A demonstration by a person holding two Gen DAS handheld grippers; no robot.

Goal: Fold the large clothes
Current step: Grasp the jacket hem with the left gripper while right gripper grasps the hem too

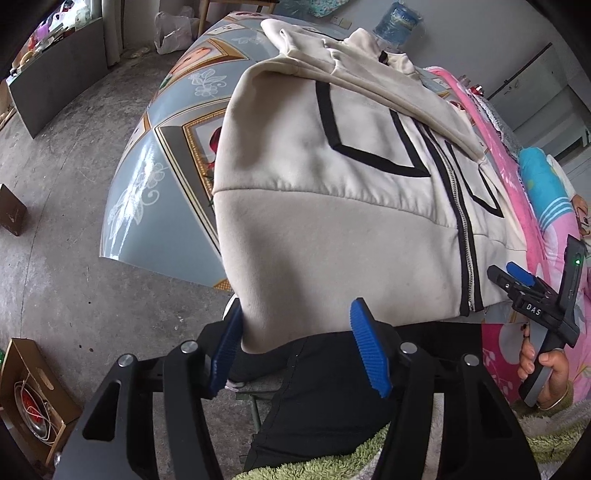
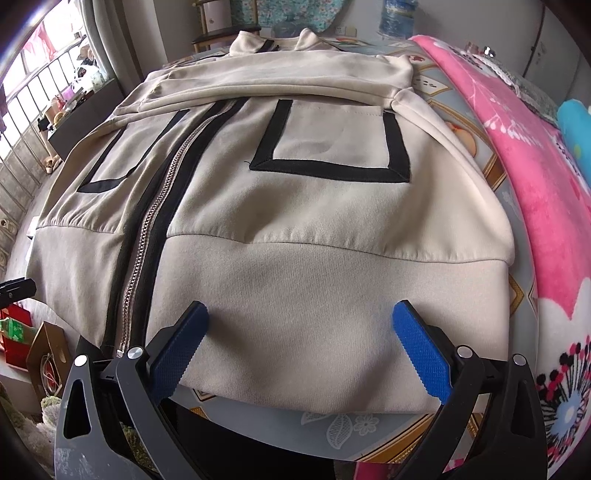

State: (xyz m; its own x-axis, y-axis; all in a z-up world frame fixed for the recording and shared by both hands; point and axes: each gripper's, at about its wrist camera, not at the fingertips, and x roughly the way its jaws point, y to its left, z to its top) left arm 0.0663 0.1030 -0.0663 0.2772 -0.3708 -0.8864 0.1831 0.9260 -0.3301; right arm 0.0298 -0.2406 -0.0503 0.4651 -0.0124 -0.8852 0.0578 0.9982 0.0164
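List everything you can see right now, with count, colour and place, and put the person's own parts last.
jacket: one, cream with black trim and a zipper, flat on the table, hem at the near edge.
table: one, grey-blue floral cover, under the jacket.
blanket: one, pink, right of the jacket.
water bottle: one, blue, beyond the table.
cardboard box: one, brown, on the floor at left.
left hand-held gripper: one, black with blue pads, open around the left hem corner.
right hand-held gripper: one, same colours, open over the right hem.
hand: one, holding the right hand-held gripper.
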